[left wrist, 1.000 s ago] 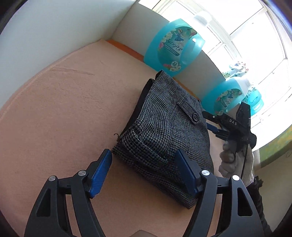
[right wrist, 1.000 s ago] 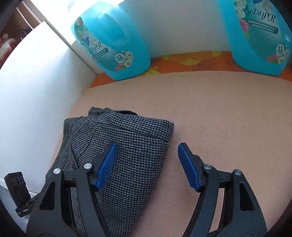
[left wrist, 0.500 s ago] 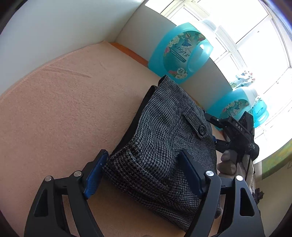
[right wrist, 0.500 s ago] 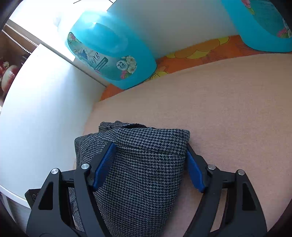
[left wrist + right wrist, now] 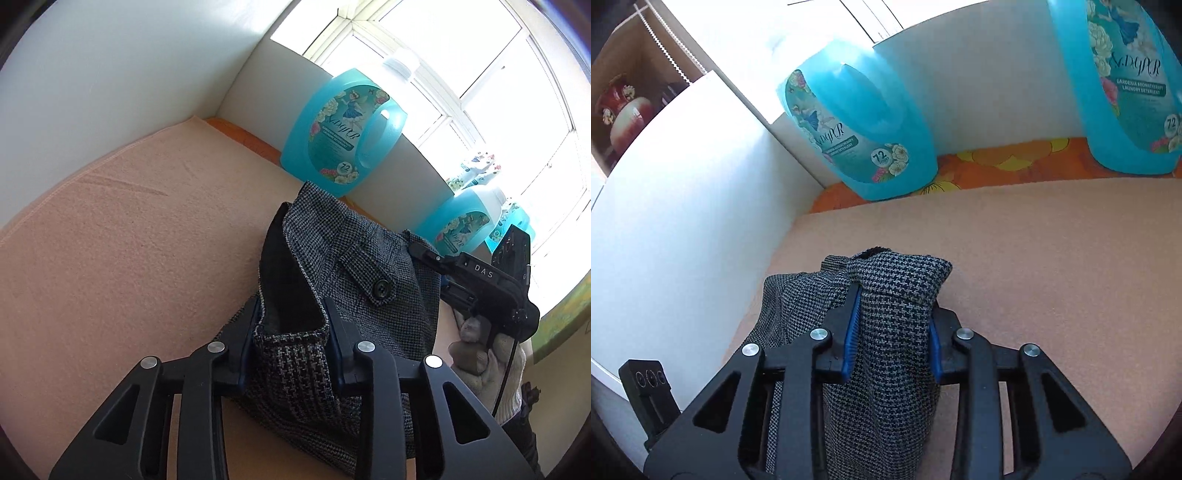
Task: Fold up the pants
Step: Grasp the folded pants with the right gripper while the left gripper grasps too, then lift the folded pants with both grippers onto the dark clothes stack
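The grey houndstooth pants (image 5: pixel 354 258) lie folded into a thick bundle on the peach cloth (image 5: pixel 129 240), with the buttoned pocket flap (image 5: pixel 373 277) on top. My left gripper (image 5: pixel 291 332) is shut on one end of the bundle, where the dark lining shows. My right gripper (image 5: pixel 892 325) is shut on the other end of the pants (image 5: pixel 886 332); it also shows in the left wrist view (image 5: pixel 480 284), held by a gloved hand. The gripped edges are bunched and raised off the cloth.
Two turquoise detergent jugs (image 5: pixel 857 133) (image 5: pixel 1126 85) stand at the back on an orange flowered strip (image 5: pixel 997 162). White walls (image 5: pixel 683 203) close in the left side and back. A bright window (image 5: pixel 480 92) lies behind. A red vase (image 5: pixel 624 118) stands on a shelf.
Both grippers moved forward onto the ends of the bundle and closed on the fabric. The gripped edges have bunched up and lifted slightly.
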